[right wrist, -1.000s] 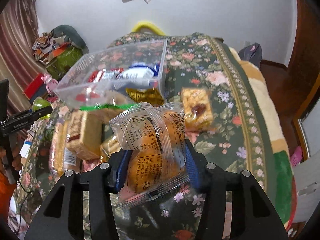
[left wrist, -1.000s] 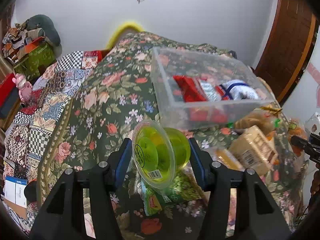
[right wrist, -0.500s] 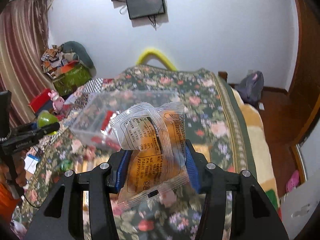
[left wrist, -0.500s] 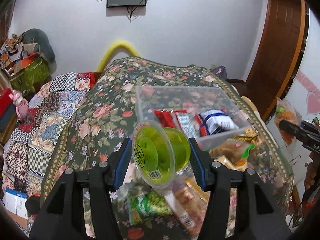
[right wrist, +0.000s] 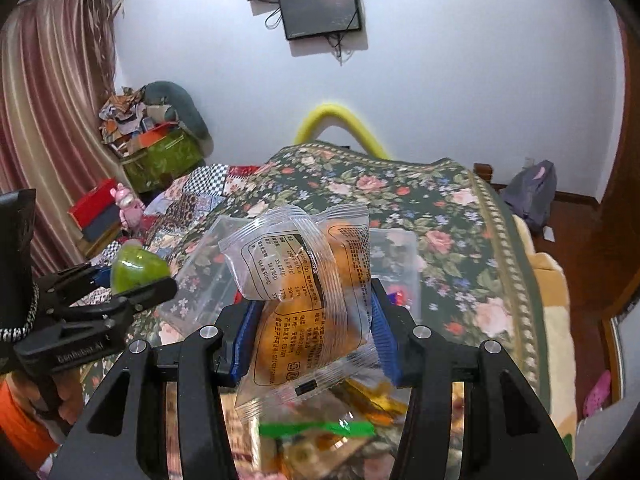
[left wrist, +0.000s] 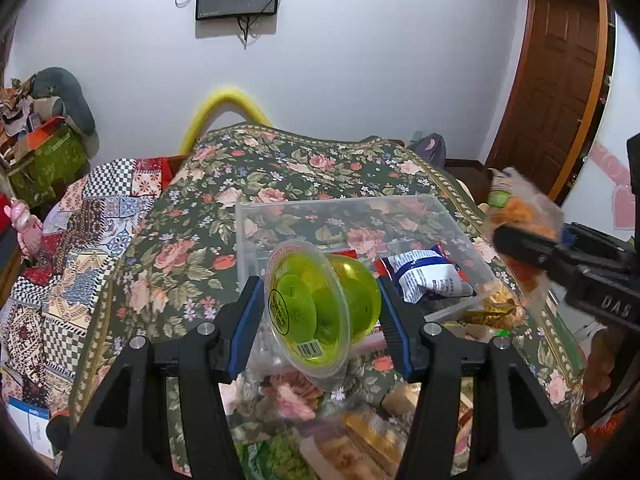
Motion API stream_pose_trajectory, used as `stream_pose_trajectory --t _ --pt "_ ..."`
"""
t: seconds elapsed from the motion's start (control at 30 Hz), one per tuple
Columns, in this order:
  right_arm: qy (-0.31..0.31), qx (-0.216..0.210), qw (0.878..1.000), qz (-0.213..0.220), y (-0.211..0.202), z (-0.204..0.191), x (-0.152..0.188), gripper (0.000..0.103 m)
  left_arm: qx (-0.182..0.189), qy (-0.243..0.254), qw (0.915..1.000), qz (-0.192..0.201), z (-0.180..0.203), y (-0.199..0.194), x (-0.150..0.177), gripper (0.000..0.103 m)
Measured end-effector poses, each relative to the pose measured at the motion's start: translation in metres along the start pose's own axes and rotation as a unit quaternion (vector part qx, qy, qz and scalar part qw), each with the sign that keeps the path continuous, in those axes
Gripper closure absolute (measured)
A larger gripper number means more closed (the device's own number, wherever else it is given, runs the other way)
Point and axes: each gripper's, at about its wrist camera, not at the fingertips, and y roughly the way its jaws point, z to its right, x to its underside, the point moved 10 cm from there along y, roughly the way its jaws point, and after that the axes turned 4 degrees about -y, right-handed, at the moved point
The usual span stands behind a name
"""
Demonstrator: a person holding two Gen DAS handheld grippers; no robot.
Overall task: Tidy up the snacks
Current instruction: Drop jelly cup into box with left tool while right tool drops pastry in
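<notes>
My left gripper [left wrist: 320, 312] is shut on a green jelly cup [left wrist: 320, 312], held tilted in the air in front of a clear plastic bin [left wrist: 340, 208] on the flowered bedspread. The cup also shows in the right wrist view [right wrist: 138, 270]. The bin holds a blue-white packet [left wrist: 428, 276] and a red packet, partly hidden. My right gripper [right wrist: 308, 320] is shut on a clear packet with an orange cake [right wrist: 308, 288], held above the bin's near side [right wrist: 200, 264]. That packet also shows in the left wrist view [left wrist: 520, 208], to the right of the bin.
Loose snack packets lie on the bedspread below both grippers: biscuits [left wrist: 368, 440], a green packet [left wrist: 280, 456] and a gold wrapper [left wrist: 496, 308]. A patchwork quilt [left wrist: 80, 232] lies left. A wooden door [left wrist: 560, 80] stands at right, a backpack [right wrist: 532, 192] on the floor.
Both grippers have risen and drawn back from the bedspread with their snacks still held. The bin now sits lower in both views, and the two grippers have come closer together.
</notes>
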Motion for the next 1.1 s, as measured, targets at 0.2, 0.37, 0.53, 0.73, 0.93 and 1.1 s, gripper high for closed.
stream_pose_trajectory --t 0.2,0.37,0.53,0.73,0.93,1.1 --pt "-0.008 0.000 1.000 -0.026 0.032 -0.007 0.005 0.056 0.000 -0.007 0.9997 -0.024 -0.001 0.031 0.004 0.047" --pt "0.003 -0.005 0.999 -0.053 0.057 -0.007 0.012 0.056 -0.003 -0.012 0.9991 -0.040 -0.007 0.051 0.010 0.047" --pt "0.008 -0.015 0.997 -0.079 0.074 -0.008 0.015 0.056 -0.001 -0.013 0.9986 -0.050 -0.010 0.061 0.016 0.047" --pt "0.008 -0.024 0.995 -0.098 0.080 -0.011 0.020 0.053 -0.003 -0.007 0.9989 -0.046 -0.008 0.059 0.018 0.047" --pt "-0.007 -0.016 0.996 -0.090 0.066 -0.013 0.020 0.047 0.001 -0.001 0.9994 -0.034 -0.006 0.040 0.011 0.047" --pt "-0.007 -0.015 0.997 -0.072 0.039 -0.008 0.019 0.047 0.003 -0.002 0.9997 -0.024 -0.010 0.013 0.011 0.047"
